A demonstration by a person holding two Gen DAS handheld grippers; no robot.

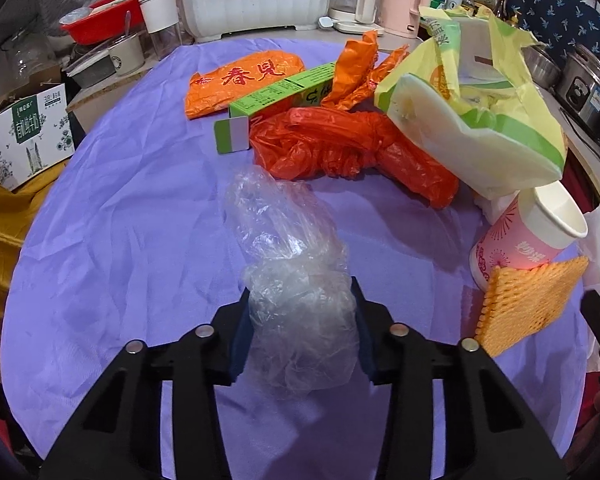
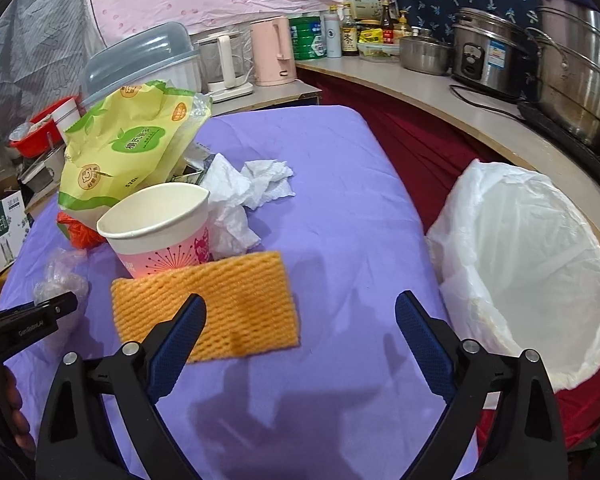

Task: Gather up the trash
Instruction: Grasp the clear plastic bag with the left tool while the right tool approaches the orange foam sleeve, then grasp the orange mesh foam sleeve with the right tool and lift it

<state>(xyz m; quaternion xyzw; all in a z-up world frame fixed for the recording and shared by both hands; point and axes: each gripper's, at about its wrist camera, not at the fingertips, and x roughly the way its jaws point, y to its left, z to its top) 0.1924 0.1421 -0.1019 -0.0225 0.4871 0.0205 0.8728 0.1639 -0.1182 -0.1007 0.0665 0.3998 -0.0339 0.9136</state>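
Your L tongs (image 1: pixel 302 334): pitched steeply down, arms drawn in to a narrow gap, blue pads (image 1: pixel 239 340) pressing both sides of the crumpled clear plastic bag (image 1: pixel 296 280) — gripped. Your R tongs (image 2: pixel 298 340): angled down too, arms spread wide, blue pads (image 2: pixel 178 346) apart, nothing between them, touching nothing. L tongs' black tip shows at left edge of R wrist view, w/ your fingers (image 2: pixel 16 412) curled on the handle below it.
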